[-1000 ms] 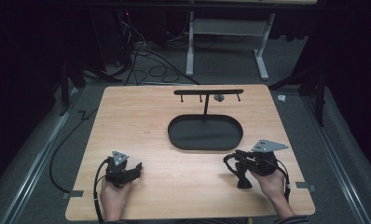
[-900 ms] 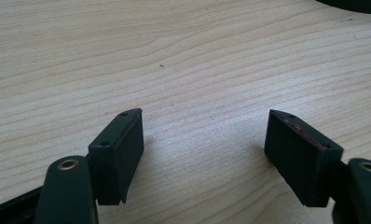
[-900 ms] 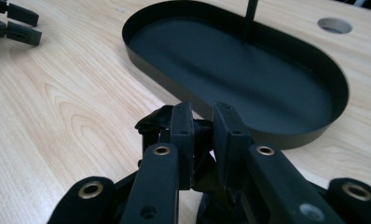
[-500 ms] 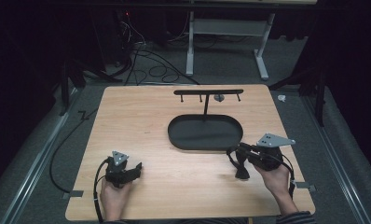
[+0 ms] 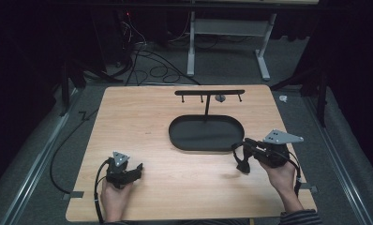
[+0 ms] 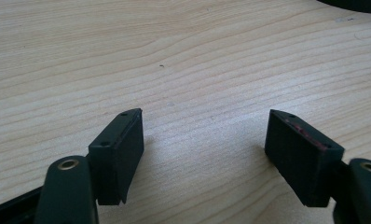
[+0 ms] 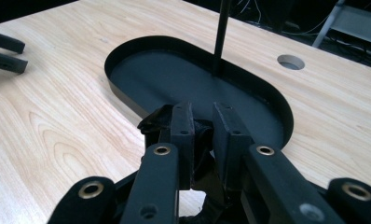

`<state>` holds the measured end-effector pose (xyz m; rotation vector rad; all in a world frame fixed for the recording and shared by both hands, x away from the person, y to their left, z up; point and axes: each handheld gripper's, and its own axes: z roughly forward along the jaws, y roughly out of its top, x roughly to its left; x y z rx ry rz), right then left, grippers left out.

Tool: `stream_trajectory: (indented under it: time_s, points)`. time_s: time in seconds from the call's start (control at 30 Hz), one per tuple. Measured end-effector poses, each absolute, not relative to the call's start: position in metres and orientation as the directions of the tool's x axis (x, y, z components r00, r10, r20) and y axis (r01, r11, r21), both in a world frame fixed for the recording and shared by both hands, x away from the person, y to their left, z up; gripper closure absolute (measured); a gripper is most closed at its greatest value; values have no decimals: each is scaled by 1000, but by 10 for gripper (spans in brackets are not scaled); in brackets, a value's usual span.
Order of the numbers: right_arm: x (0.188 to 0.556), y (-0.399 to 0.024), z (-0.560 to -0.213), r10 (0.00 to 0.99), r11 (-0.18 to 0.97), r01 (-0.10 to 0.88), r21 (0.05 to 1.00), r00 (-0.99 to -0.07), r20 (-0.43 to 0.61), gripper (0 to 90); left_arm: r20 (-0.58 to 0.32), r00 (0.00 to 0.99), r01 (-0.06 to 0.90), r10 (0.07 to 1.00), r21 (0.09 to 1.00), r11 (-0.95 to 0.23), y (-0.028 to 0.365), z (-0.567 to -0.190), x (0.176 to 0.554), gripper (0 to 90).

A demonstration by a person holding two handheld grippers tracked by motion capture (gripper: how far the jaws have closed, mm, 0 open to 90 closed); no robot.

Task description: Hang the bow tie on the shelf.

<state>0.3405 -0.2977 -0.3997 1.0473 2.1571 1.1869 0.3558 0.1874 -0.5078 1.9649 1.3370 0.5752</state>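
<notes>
- The right gripper (image 5: 243,159) has its jaws clamped on a small black object (image 7: 162,122), soft-looking and crumpled; what it is I cannot tell.
- This black object hangs just above the table (image 5: 142,117), close beside the near right edge of the tray (image 5: 205,146).
- The tray is black, oval and shallow; its floor looks bare, with a thin post (image 5: 206,108) rising from its far side.
- The post carries a horizontal bar (image 5: 209,92) with small pegs under it.
- The left gripper (image 6: 204,140) rests low over bare wood at the near left, well apart from the tray, jaws wide apart with nothing between them.
</notes>
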Motion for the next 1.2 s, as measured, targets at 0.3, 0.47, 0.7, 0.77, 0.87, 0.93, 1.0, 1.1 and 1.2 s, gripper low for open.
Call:
stream_trajectory:
  time_s: [0.3,0.47,0.7,0.77,0.87,0.93,1.0,1.1,1.2]
  points:
    - [345,-306,-388,812,308,390,867,-583,-26,810,-15,374,627,927,741,-241,187,-508,356,285]
    - [350,-310,-383,820,294,394,871,-572,-18,810,-15,374,626,927,741,-241,187,-508,356,285]
    - [359,-313,-375,831,273,403,873,-557,-2,810,-15,374,627,927,741,-241,187,-508,356,285]
    - [362,-313,-373,833,268,403,875,-553,0,810,-15,374,626,927,741,-241,187,-508,356,285]
    - [367,-314,-370,838,256,414,873,-545,13,810,-15,374,627,927,741,-241,187,-508,356,285]
    - [369,-315,-368,839,256,410,875,-545,10,810,-15,374,626,927,741,-241,187,-508,356,285]
    - [371,-315,-366,841,245,411,878,-540,18,810,-15,374,626,927,741,-240,187,-508,356,285]
    - [376,-315,-363,841,243,409,879,-541,19,810,-15,374,627,927,741,-241,187,-508,356,285]
    - [381,-315,-360,840,246,410,878,-543,18,811,-15,374,627,927,741,-241,187,-508,356,285]
